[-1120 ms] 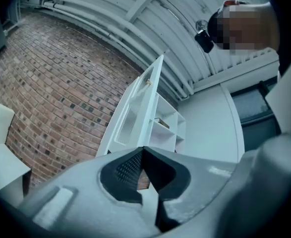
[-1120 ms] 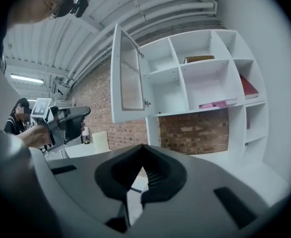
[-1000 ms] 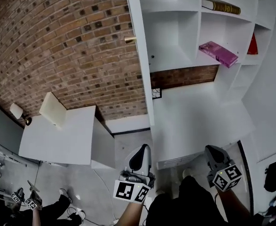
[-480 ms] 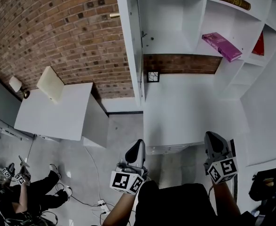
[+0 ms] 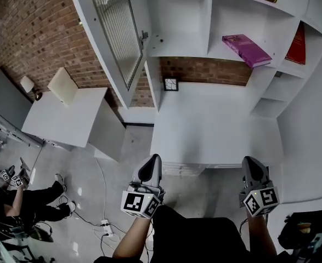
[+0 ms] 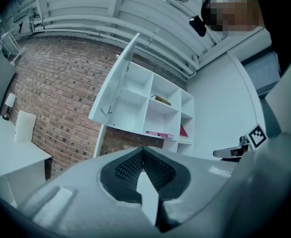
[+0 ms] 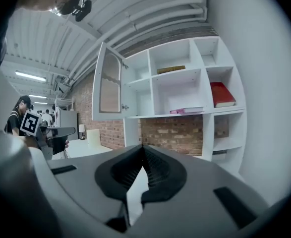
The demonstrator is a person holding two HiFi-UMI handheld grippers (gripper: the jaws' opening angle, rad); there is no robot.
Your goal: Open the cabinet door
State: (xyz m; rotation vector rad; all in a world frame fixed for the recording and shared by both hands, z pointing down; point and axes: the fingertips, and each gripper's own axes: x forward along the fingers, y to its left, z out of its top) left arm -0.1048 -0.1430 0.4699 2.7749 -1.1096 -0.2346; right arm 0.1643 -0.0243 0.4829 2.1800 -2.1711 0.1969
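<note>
White-framed with a ribbed pane, the cabinet door (image 5: 114, 32) stands wide open at the upper left of the shelf unit (image 5: 210, 21), so we judge the opening done. We hold our left gripper (image 5: 151, 162) and right gripper (image 5: 250, 163) low, well apart from it. Both have jaws pressed together on nothing, likely because no grip is needed.

Lower centre: L gripper (image 5: 153, 158) & R gripper (image 5: 250, 160), grey plastic shells w/ blk ribbed pads (image 6: 128, 170), blk-white marker cubes (image 5: 141, 203) at rear, dark clothing (image 5: 199, 240) below.
</note>
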